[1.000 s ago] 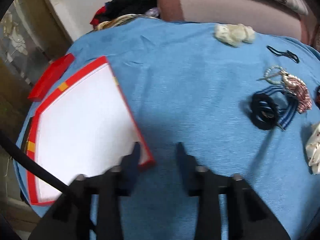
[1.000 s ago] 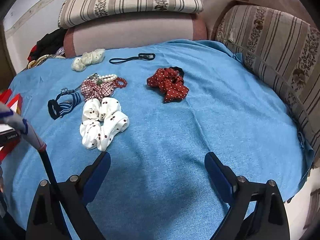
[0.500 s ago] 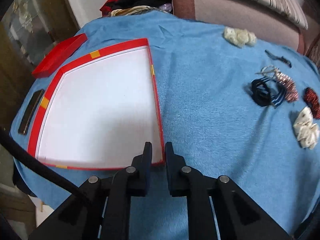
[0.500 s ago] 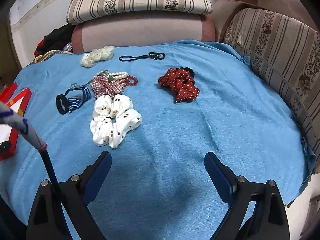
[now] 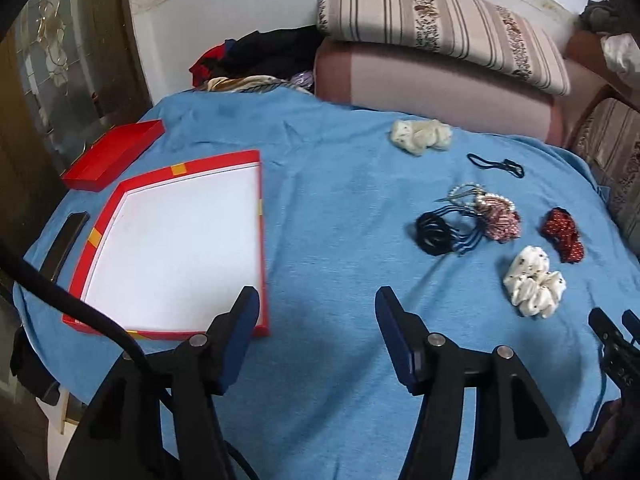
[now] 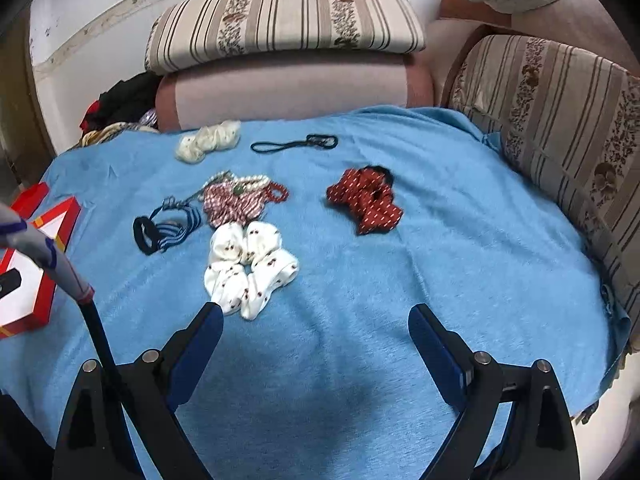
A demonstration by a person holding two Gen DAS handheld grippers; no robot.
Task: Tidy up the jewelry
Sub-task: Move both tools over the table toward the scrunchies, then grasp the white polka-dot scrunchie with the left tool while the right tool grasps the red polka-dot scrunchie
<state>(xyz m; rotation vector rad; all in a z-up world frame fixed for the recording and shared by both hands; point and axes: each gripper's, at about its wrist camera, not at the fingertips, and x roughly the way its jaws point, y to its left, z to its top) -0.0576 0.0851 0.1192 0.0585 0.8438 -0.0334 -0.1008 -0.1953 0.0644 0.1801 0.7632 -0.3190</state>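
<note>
A blue cloth [image 5: 340,208] is covering my work surface. Behind it, a striped cushion [image 6: 280,20] is lying on a pink sofa [image 6: 280,88]. Dark clothes [image 5: 260,56] are piling beside it. A phone [image 5: 66,240] is lying at the cloth's left edge.

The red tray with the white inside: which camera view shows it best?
The left wrist view: the red tray lies whole on the blue cloth, all four rims visible, nothing inside. The right wrist view catches only one corner of it at the left edge, partly behind a cable.

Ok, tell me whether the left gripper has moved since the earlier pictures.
Yes. The left gripper has pulled back and up from the red tray; its jaws have just been opening, with nothing between them.
</note>
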